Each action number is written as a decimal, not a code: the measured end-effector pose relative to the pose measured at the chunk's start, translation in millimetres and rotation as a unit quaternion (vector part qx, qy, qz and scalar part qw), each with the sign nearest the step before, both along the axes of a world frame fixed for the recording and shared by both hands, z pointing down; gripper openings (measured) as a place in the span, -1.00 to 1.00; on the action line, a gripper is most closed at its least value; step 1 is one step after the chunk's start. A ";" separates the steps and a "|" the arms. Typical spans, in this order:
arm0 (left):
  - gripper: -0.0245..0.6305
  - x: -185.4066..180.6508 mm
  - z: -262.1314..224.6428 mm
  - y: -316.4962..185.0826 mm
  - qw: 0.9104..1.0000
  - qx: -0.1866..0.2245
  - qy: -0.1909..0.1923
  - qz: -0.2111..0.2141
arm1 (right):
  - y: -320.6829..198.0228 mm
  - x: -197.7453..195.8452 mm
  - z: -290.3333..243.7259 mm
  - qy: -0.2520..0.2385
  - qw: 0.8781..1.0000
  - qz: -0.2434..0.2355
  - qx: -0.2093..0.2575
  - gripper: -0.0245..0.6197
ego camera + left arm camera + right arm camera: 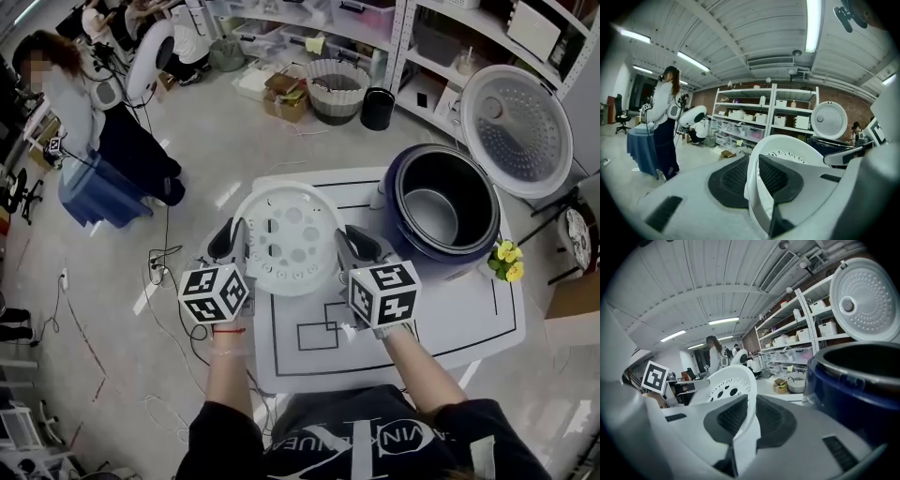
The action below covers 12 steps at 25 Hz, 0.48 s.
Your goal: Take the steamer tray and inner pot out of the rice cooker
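The white steamer tray (287, 236), round and full of holes, hangs over the left part of the white table (469, 328), held by both grippers. My left gripper (236, 240) is shut on the tray's left rim (754, 173). My right gripper (345, 240) is shut on its right rim (749, 413). The dark blue rice cooker (442, 212) stands at the table's right with its lid (516, 129) swung open. Its metal inner pot (433, 216) sits inside. The cooker's rim (862, 366) fills the right side of the right gripper view.
A small pot of yellow flowers (507, 261) stands by the cooker's front right. A person (103, 122) stands beside a blue bin (96, 193) on the floor at the left. Shelves with boxes (309, 19) and a basket (337, 90) line the back.
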<state>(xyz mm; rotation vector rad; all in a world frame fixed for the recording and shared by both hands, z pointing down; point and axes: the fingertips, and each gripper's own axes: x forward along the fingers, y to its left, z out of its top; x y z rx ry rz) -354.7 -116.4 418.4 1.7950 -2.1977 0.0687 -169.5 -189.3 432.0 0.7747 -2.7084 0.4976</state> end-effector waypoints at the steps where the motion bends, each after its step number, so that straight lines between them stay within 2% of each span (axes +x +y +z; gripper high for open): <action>1: -0.78 -0.2 10.0 -0.3 1.000 -0.008 0.005 0.001 | -0.4 -0.2 8.6 0.006 1.000 0.002 -0.005 -0.77; 12: -0.78 -7.2 92.9 -23.6 0.995 -0.091 0.031 0.029 | -14.3 -4.0 89.3 0.052 0.996 0.038 -0.069 -0.77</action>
